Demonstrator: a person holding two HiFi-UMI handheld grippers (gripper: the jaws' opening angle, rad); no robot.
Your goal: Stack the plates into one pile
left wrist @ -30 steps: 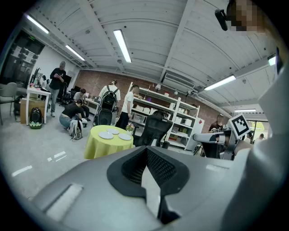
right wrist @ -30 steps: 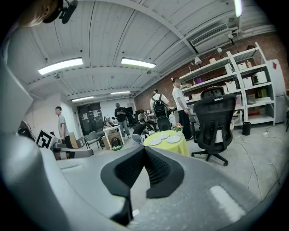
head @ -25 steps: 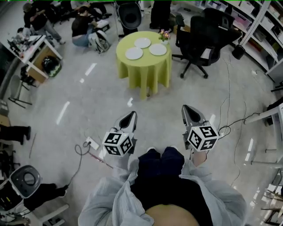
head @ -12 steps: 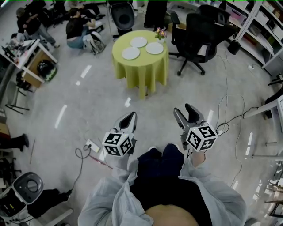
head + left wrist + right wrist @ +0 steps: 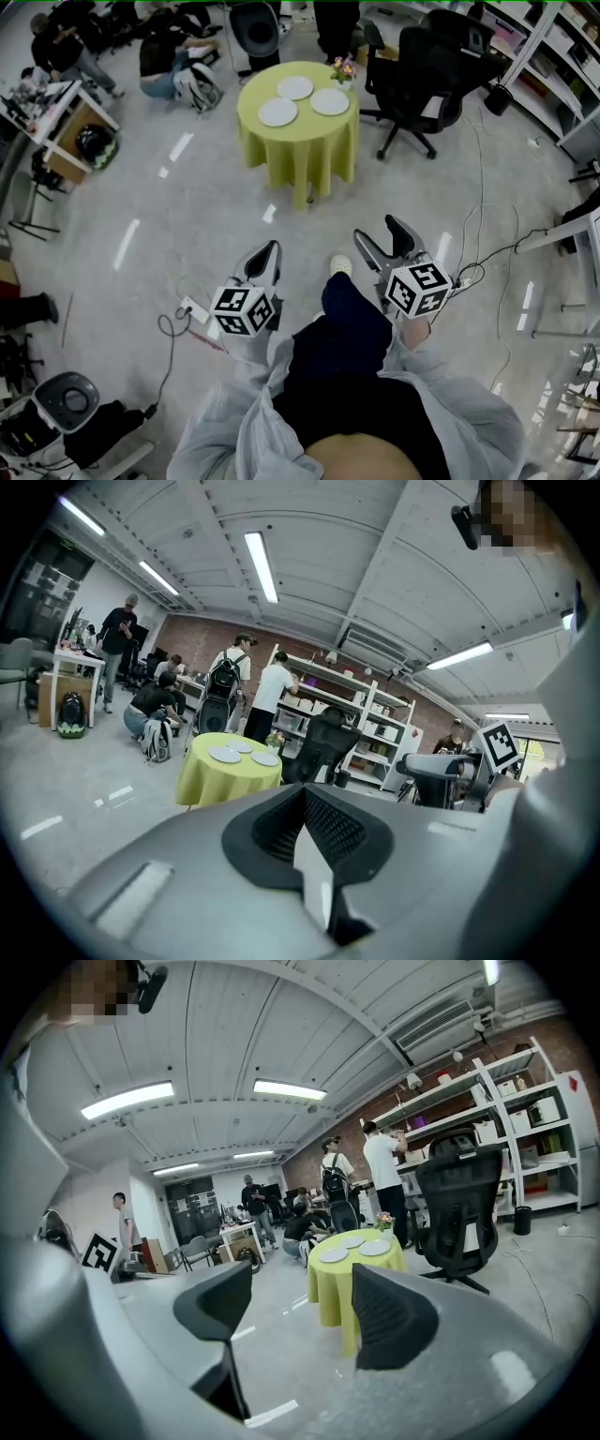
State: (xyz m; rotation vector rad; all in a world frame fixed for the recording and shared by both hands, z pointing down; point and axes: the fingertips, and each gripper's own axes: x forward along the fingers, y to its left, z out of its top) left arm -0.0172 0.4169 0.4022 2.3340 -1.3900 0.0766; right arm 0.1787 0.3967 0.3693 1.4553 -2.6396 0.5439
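Three white plates (image 5: pixel 278 112) (image 5: pixel 295 88) (image 5: pixel 329 101) lie apart, unstacked, on a round table with a yellow-green cloth (image 5: pixel 300 150), far ahead across the floor. The left gripper view shows the same plates (image 5: pixel 225 756) small in the distance, and the right gripper view shows them (image 5: pixel 333 1255) too. My left gripper (image 5: pixel 263 258) is shut and holds nothing. My right gripper (image 5: pixel 381 238) is open; its jaws have just been opening, with only bare floor between them. Both grippers hang in front of the person's body, well short of the table.
A small flower vase (image 5: pixel 344 70) stands at the table's far edge. Black office chairs (image 5: pixel 422 75) stand right of and behind the table. People sit and stand at the back left (image 5: pixel 164 52). Cables (image 5: pixel 487 253) and a power strip (image 5: pixel 192 307) lie on the floor. Shelves line the right side.
The right jaws went from shut to spread apart. Both grippers moved slightly down in the head view, and a leg with a shoe has stepped forward between them.
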